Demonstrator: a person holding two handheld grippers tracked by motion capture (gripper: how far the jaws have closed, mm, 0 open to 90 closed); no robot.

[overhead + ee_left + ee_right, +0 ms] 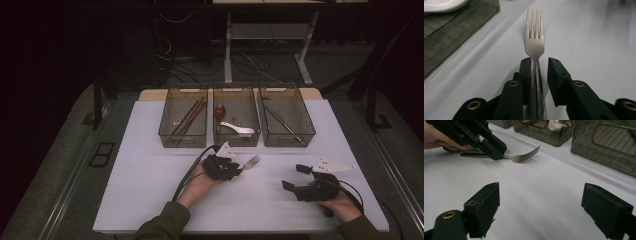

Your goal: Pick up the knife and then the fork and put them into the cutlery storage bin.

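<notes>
A silver fork [251, 161] lies flat on the white table mat, tines toward the bins. My left gripper [239, 169] reaches over its handle from the left. In the left gripper view the fork [534, 42] runs between the jaws: the left pad rests against the handle and a narrow gap shows before the right pad, so the gripper [540, 61] is open around it. The right gripper view shows the fork [524, 157] on the mat under the left gripper [496, 151]. My right gripper [293, 176] sits at the near right, jaws wide open [541, 195] with nothing between them.
Three dark see-through bins stand in a row at the back of the mat [150, 190]. The left bin [183, 144] holds chopsticks, the middle bin [236, 143] a brown spoon and a white spoon [239, 129], the right bin [290, 143] a dark utensil.
</notes>
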